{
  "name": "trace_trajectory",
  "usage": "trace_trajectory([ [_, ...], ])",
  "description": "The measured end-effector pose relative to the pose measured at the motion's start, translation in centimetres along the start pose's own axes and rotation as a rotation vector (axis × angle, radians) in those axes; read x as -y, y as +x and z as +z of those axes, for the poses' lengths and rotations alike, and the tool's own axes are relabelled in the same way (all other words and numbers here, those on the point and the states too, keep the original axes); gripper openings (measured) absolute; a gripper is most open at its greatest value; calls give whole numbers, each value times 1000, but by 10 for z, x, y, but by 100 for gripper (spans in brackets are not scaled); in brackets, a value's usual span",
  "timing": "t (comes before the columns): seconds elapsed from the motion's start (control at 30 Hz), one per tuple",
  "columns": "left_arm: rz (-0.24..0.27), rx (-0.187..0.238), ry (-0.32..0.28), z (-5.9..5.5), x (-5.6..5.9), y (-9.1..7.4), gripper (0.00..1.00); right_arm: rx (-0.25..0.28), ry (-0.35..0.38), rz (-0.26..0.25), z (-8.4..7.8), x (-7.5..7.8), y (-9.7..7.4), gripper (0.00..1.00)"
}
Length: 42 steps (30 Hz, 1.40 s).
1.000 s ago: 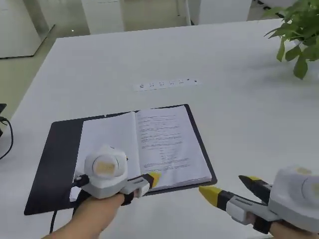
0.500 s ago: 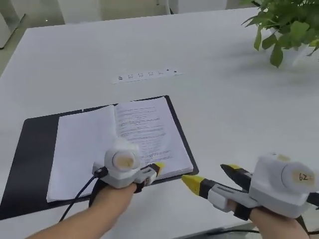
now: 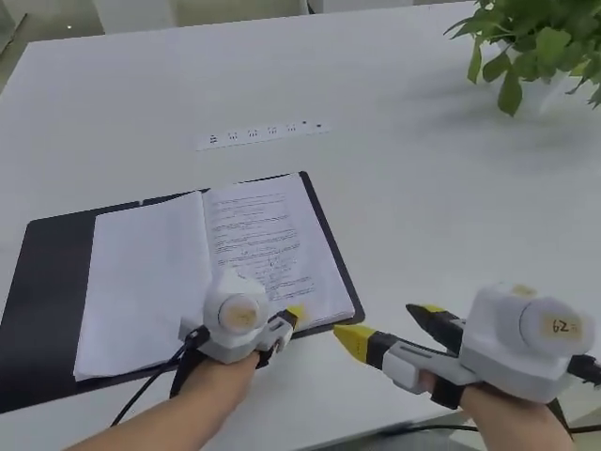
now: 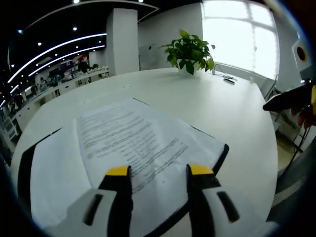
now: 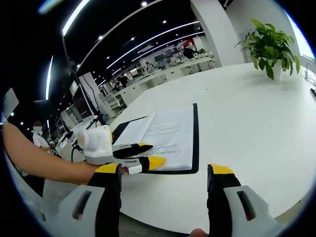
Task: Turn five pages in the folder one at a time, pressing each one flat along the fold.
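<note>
A black folder [image 3: 42, 282] lies open on the white table, a blank page [image 3: 141, 277] on its left and a printed page [image 3: 263, 249] on its right. My left gripper [image 3: 286, 326] hovers open over the printed page's near edge, close to the right corner, nothing between its jaws. Its own view has the left gripper [image 4: 159, 172] above the printed page [image 4: 128, 133]. My right gripper [image 3: 383, 322] is open off the folder's near right corner, over bare table, pointing left. In its own view the right gripper [image 5: 164, 170] faces the folder [image 5: 195, 138] and the left gripper [image 5: 148, 154].
A potted plant [image 3: 531, 47] stands at the far right of the table. A flush socket strip [image 3: 258, 134] sits beyond the folder. A cable [image 3: 141, 390] trails from the left gripper over the near table edge. White table [image 3: 451, 207] spreads right of the folder.
The head camera has swung right and down. My left gripper has shifted right along the folder's near edge, nearer the right corner. Both grippers have stayed open.
</note>
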<state>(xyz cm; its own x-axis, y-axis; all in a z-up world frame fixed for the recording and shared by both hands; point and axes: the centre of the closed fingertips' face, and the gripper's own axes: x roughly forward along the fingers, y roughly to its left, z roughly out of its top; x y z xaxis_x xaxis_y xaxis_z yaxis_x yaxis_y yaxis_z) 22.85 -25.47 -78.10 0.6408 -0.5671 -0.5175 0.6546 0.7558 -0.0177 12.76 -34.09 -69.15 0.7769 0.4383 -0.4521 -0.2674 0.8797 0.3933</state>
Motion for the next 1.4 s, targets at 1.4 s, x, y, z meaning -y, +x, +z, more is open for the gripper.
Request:
trace_trajectory([
  [1.4, 51, 71, -111, 2, -12, 2, 0, -116, 21, 90, -3, 19, 93, 49],
])
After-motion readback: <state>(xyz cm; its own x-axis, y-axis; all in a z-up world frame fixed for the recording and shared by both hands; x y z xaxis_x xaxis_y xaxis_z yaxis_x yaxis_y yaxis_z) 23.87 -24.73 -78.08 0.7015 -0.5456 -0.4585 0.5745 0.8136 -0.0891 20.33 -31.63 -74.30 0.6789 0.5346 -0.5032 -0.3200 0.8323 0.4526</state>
